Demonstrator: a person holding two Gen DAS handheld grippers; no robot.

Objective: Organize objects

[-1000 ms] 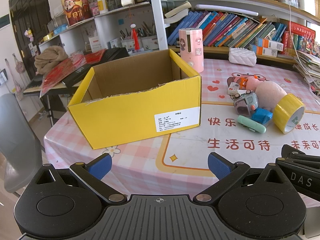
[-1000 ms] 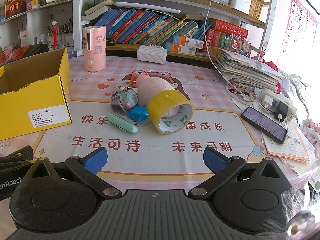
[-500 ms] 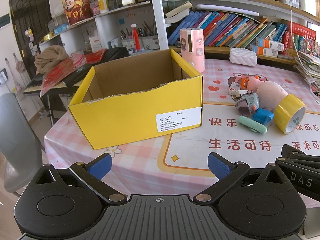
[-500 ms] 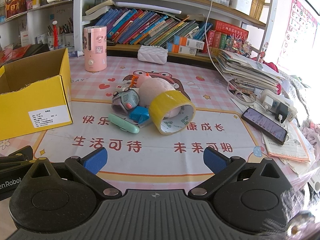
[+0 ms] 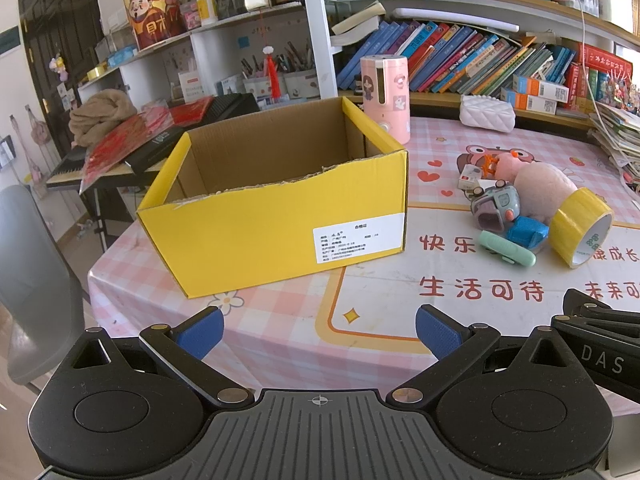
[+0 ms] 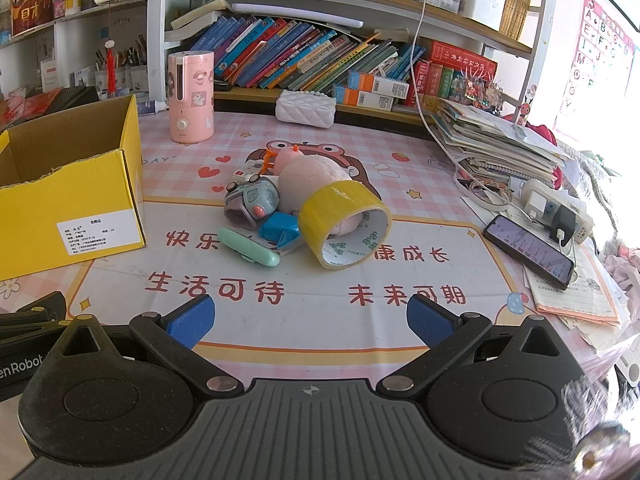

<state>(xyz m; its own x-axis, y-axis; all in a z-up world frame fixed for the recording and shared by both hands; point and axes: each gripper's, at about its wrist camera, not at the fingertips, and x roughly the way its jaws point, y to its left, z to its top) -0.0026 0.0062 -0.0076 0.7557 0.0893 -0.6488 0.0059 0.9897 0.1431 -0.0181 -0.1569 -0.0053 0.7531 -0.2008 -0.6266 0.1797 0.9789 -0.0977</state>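
An open yellow cardboard box [image 5: 276, 216] [image 6: 68, 200] stands on the table's left side; what shows of its inside is bare. To its right lies a small heap: a yellow tape roll [image 6: 346, 226] [image 5: 580, 228], a pink plush toy [image 6: 316, 178], a grey toy car [image 6: 250, 200], a blue toy [image 6: 280, 228] and a mint green stick [image 6: 248, 247]. My left gripper [image 5: 318, 334] hangs open near the table's front edge, before the box. Open too, my right gripper [image 6: 310, 322] faces the heap from well short of it. Neither holds anything.
A pink humidifier [image 6: 190, 96] and a white quilted pouch [image 6: 306, 108] stand at the back. Bookshelves [image 6: 320, 56] rise behind. A phone [image 6: 528, 250], a charger, papers and stacked books [image 6: 492, 140] crowd the right edge. A grey chair [image 5: 32, 280] stands left of the table.
Both grippers have crept slightly forward toward the table; nothing on it has moved and the jaws stay as wide as before.
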